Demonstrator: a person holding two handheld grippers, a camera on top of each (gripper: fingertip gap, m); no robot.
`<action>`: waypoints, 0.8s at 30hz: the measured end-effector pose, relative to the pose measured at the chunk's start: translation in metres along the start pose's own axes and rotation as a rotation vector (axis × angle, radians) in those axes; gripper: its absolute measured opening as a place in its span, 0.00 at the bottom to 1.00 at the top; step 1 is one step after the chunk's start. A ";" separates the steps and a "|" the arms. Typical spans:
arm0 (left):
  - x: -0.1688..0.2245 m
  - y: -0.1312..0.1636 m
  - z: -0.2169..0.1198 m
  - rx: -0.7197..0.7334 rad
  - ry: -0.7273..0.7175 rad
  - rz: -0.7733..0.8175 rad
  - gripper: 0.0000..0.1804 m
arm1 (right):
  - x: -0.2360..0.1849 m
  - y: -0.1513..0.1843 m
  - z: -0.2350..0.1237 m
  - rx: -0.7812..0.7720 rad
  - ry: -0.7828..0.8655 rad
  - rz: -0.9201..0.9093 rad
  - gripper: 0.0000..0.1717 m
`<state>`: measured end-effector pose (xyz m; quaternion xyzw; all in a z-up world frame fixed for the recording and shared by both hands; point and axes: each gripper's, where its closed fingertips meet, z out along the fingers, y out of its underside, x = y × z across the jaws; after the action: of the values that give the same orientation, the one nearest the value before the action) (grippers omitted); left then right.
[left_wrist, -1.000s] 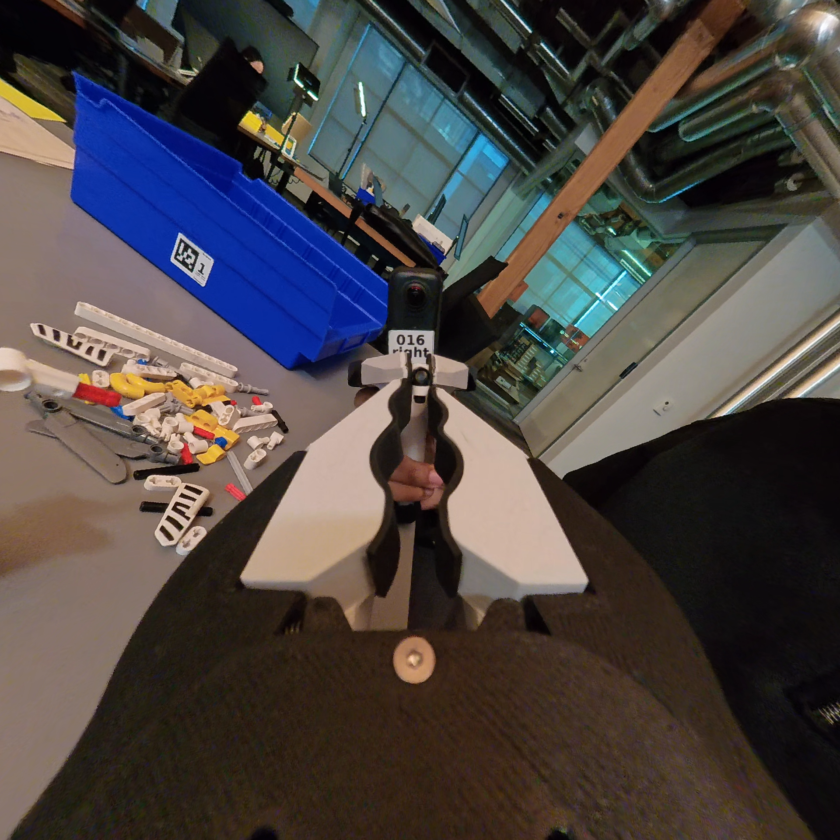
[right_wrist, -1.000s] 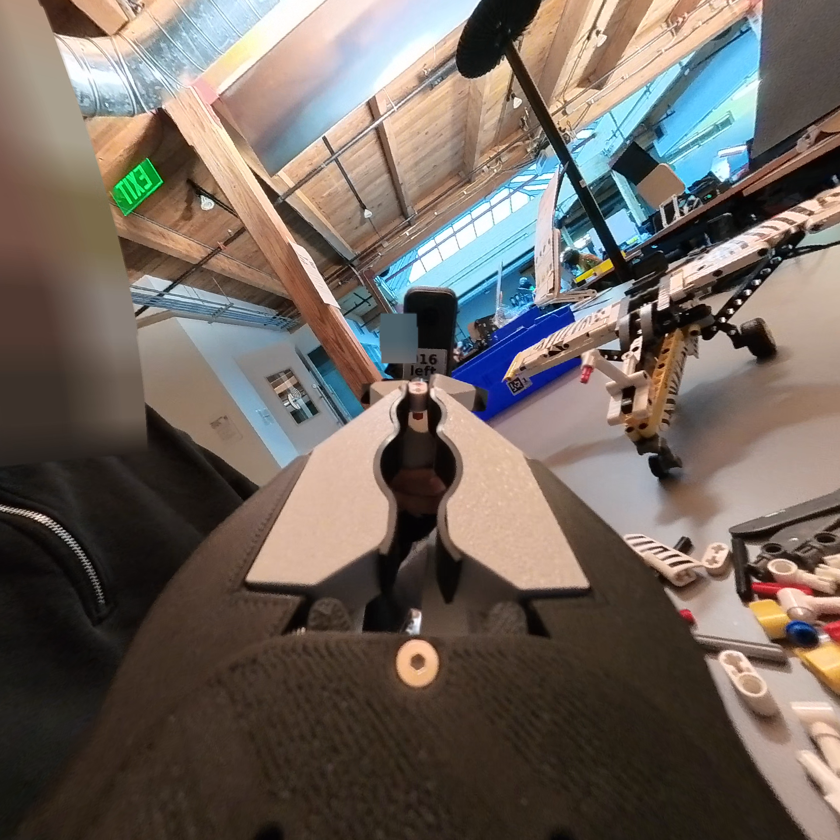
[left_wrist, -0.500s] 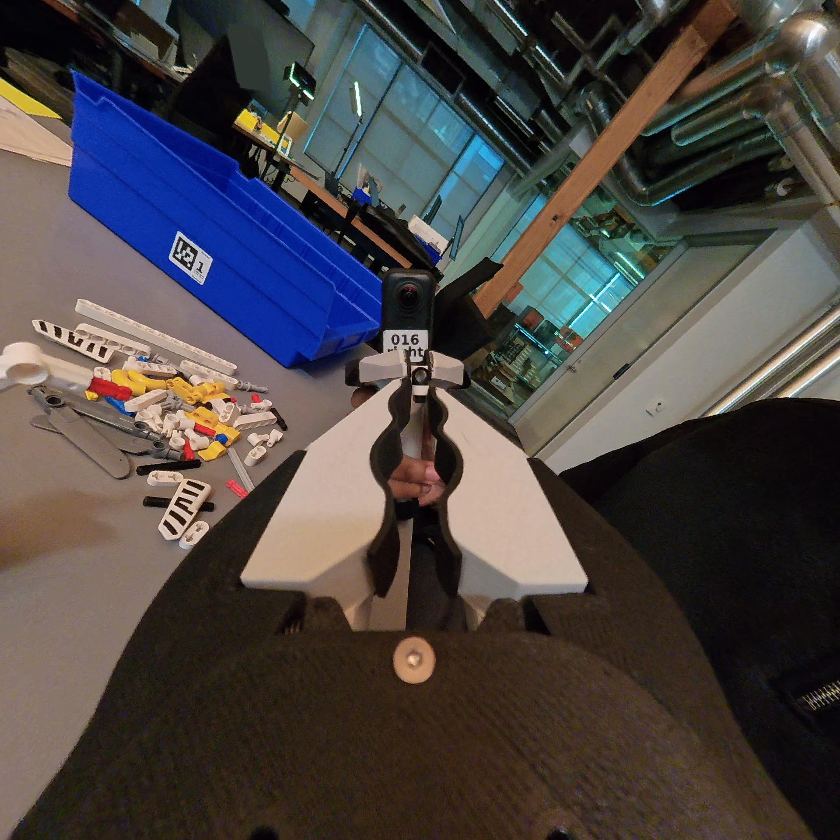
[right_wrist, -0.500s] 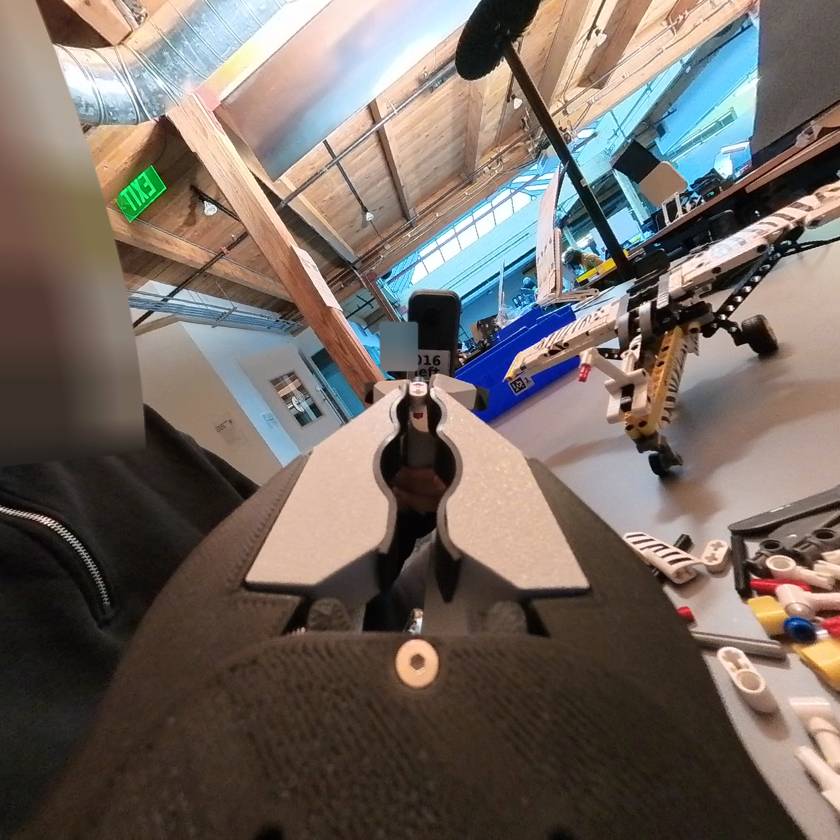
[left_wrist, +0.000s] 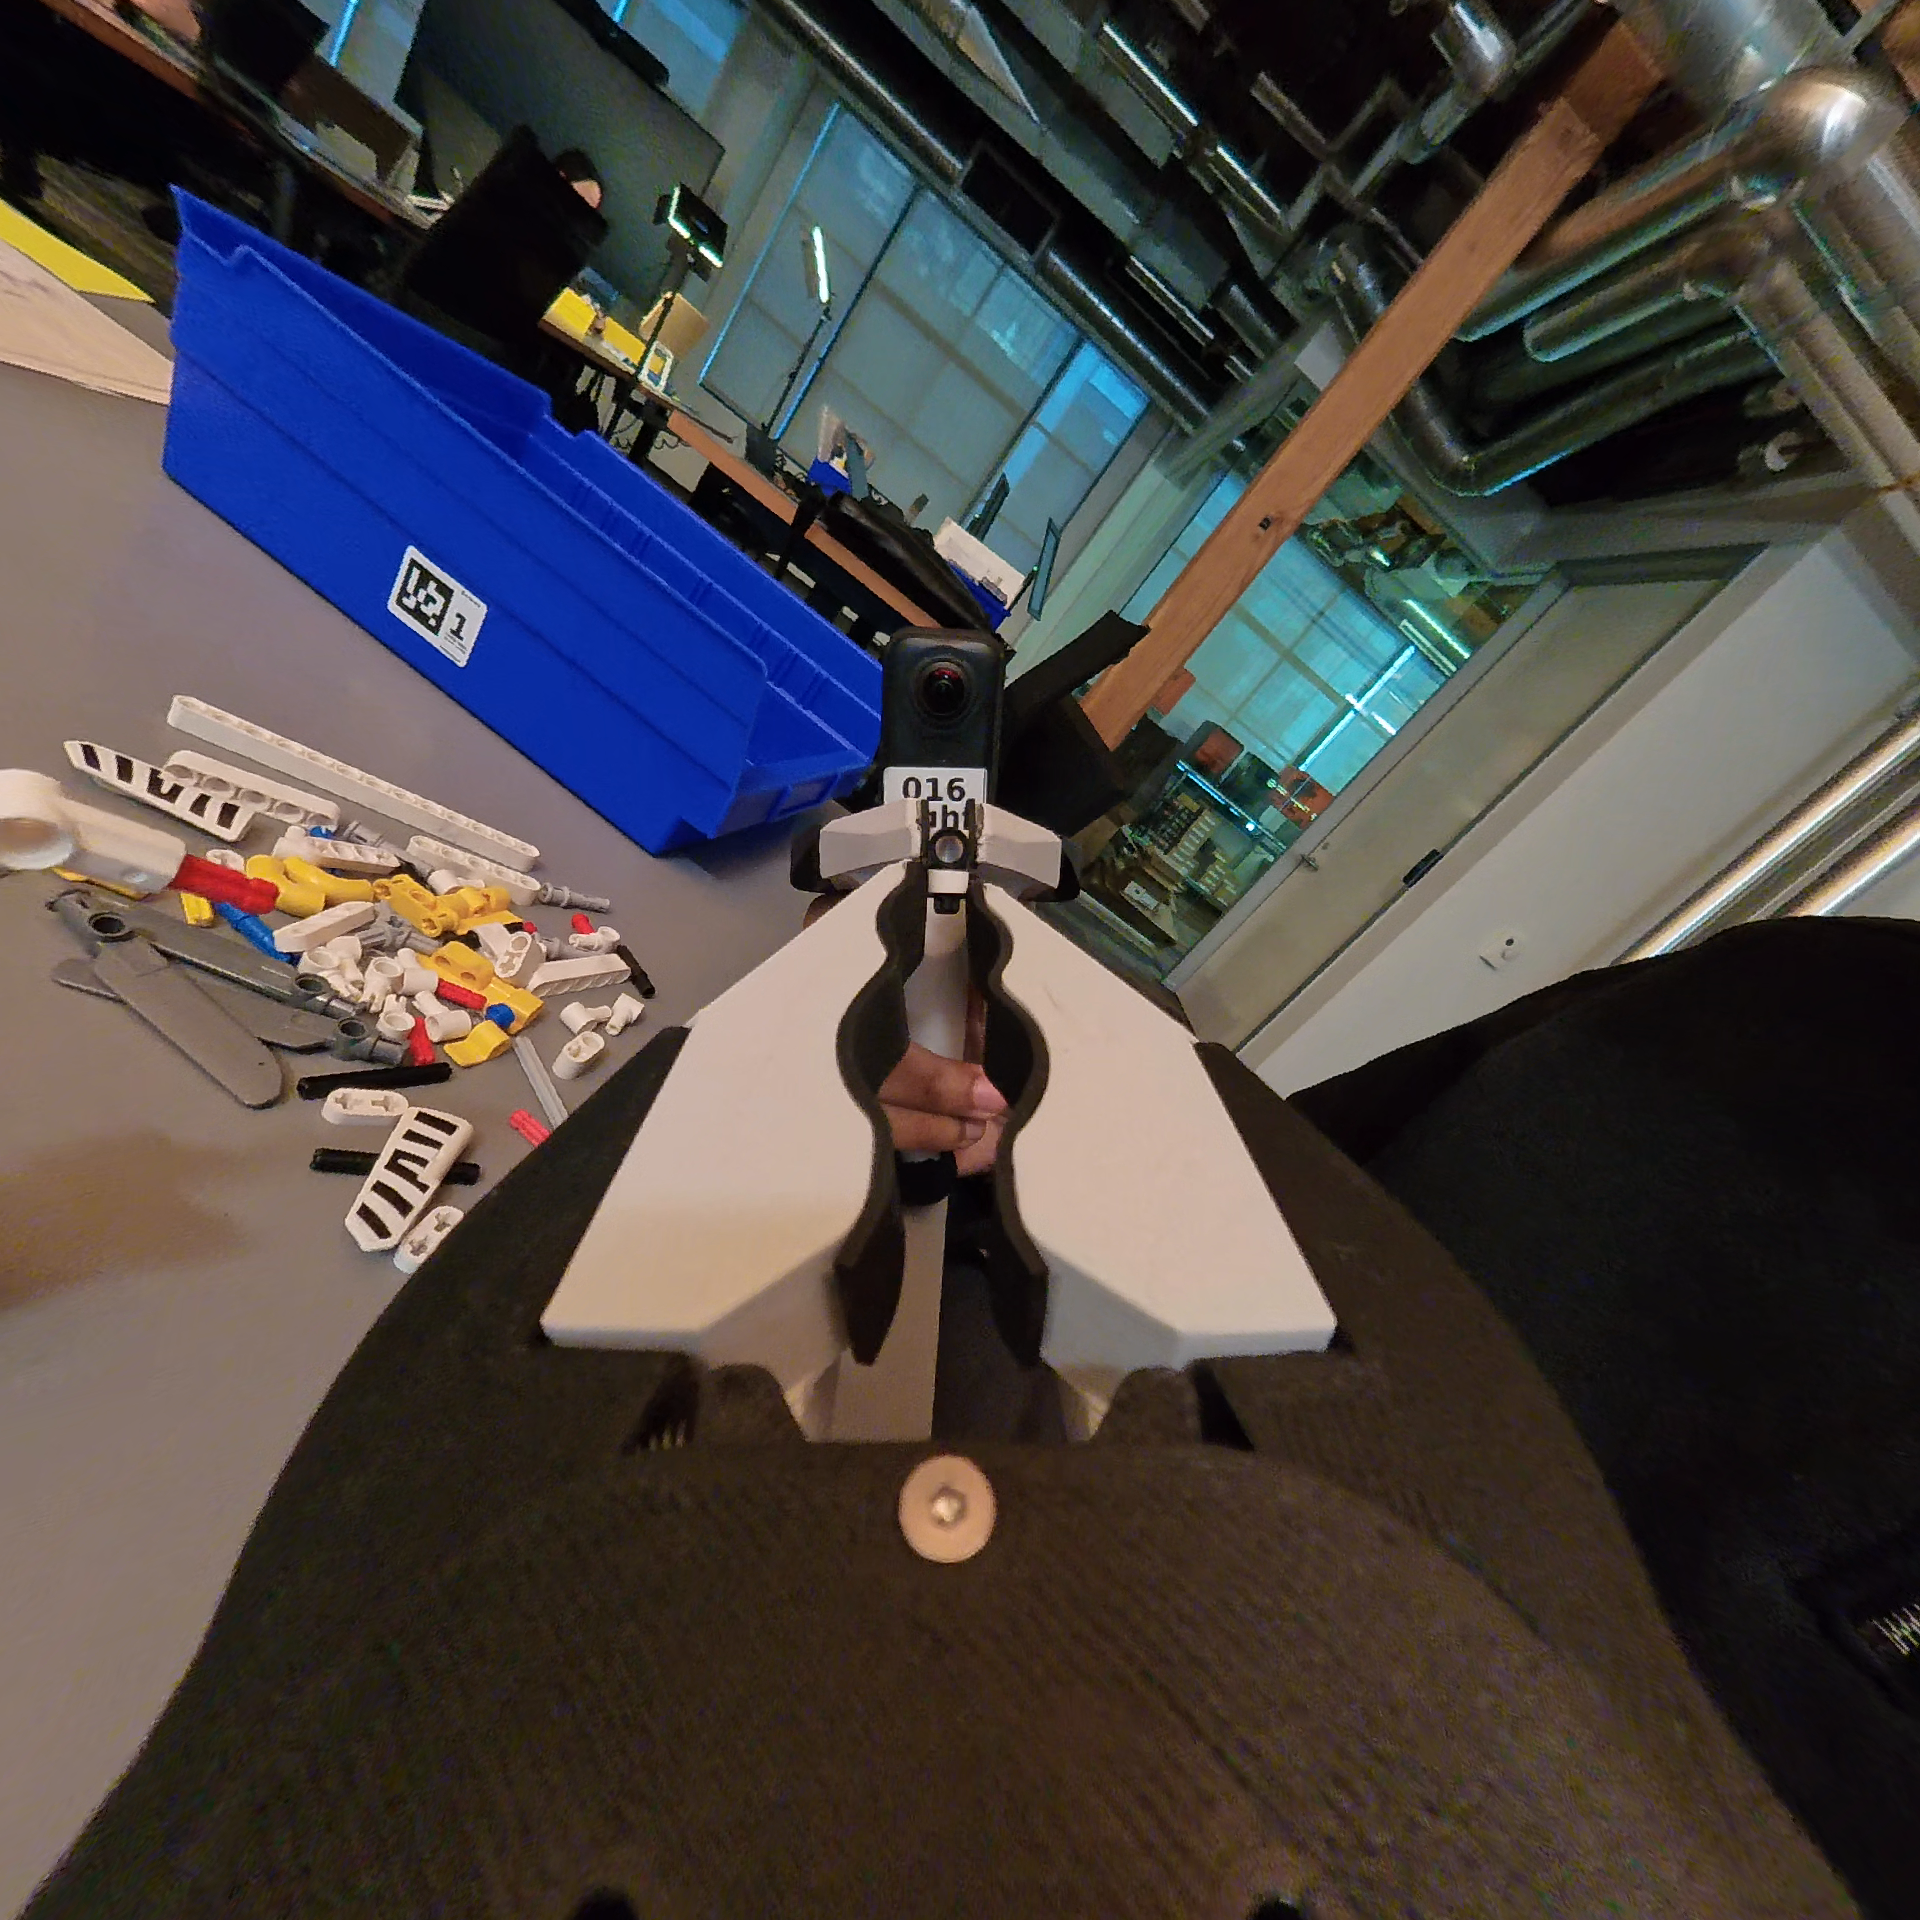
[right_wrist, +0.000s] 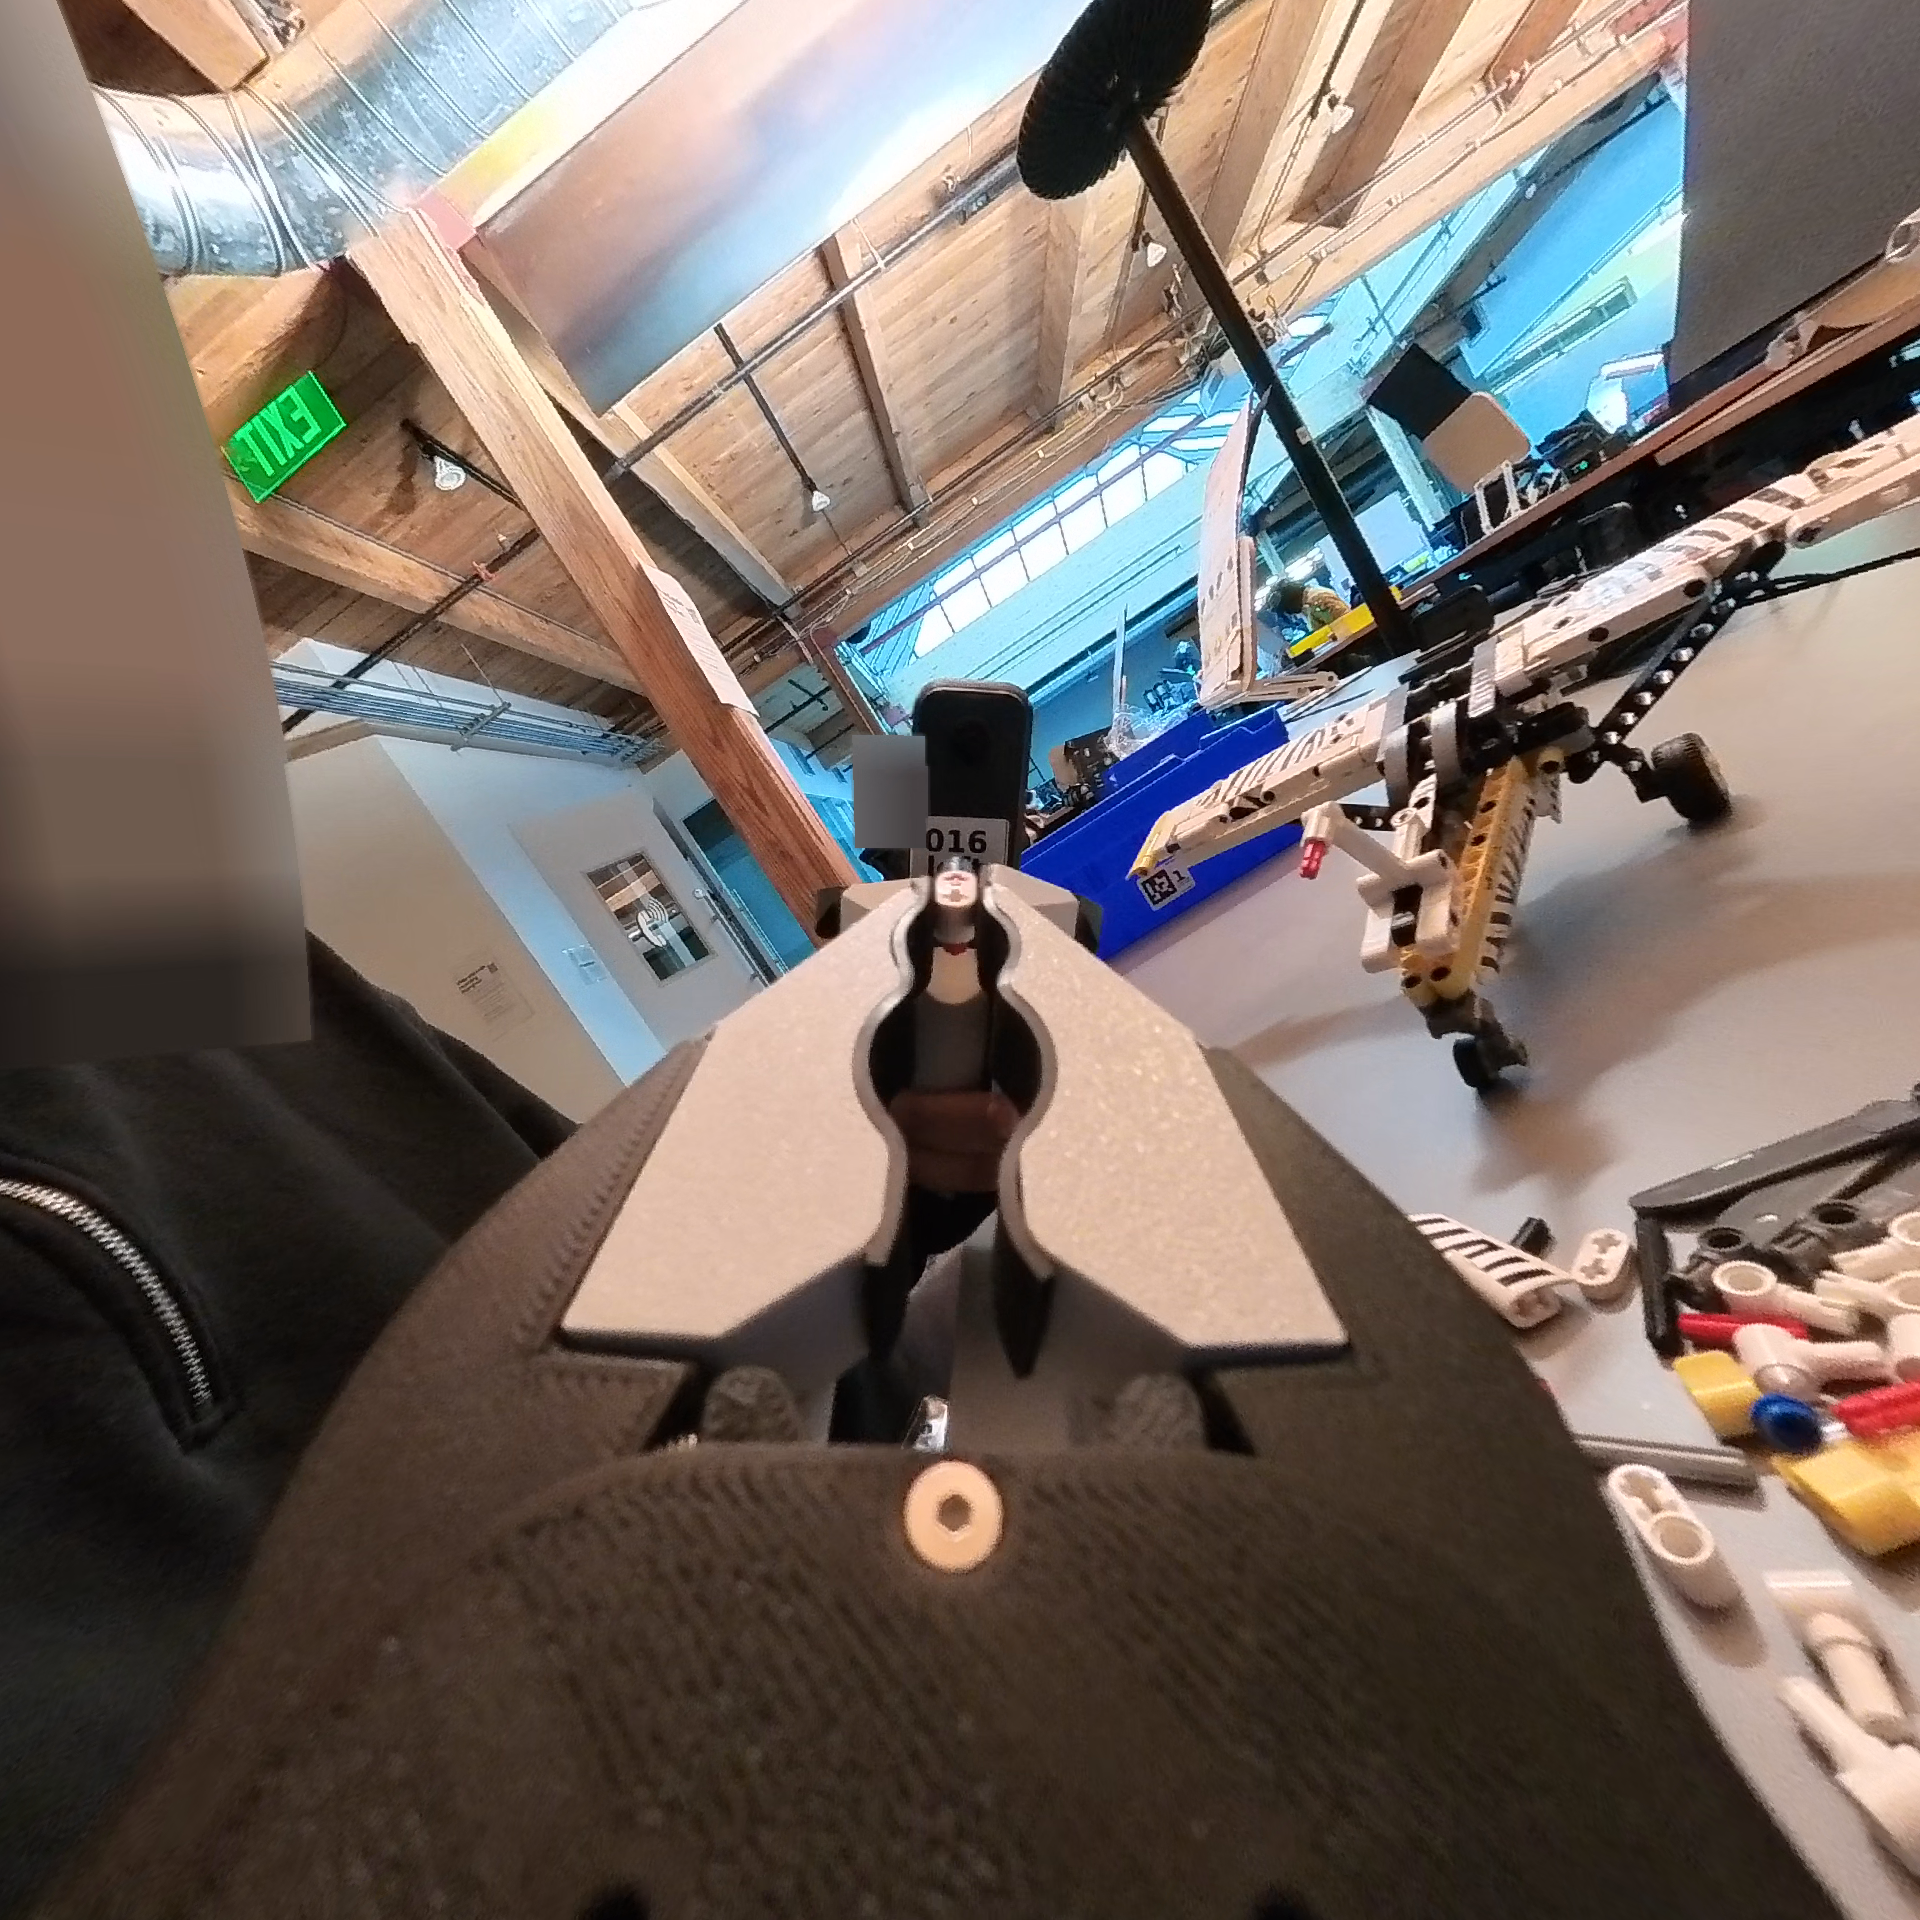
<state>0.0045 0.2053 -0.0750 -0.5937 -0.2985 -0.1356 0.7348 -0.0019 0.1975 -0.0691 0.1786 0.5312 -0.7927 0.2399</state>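
- Centrally, left gripper (left_wrist: 948, 896): fingers clenched on a small white piece (left_wrist: 948, 883) at their tips, raised above the tabletop (left_wrist: 156, 1351).
- Right gripper (right_wrist: 954, 902): facing it tip to tip, fingers closed on a small black piece (left_wrist: 948, 850) with a round hole, which touches the white one.
- Loose building pieces (left_wrist: 395, 956): white, yellow, red and grey, heaped on the tabletop to the left gripper's left.
- Blue bin (left_wrist: 582, 623): beyond the heap.
- White-and-yellow wheeled model (right_wrist: 1475, 831): standing to the right gripper's right.
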 end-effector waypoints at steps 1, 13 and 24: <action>-0.001 0.000 0.000 0.002 -0.001 -0.003 0.01 | 0.001 0.000 0.000 -0.001 0.002 0.001 0.02; 0.000 0.000 0.000 0.018 0.032 -0.042 0.02 | -0.001 0.003 0.002 -0.020 0.012 -0.031 0.02; -0.001 0.001 -0.001 -0.007 0.031 -0.055 0.02 | -0.003 0.001 0.001 -0.006 -0.034 0.015 0.07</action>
<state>0.0044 0.2041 -0.0766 -0.5855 -0.3030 -0.1661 0.7333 0.0014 0.1971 -0.0683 0.1682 0.5279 -0.7923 0.2555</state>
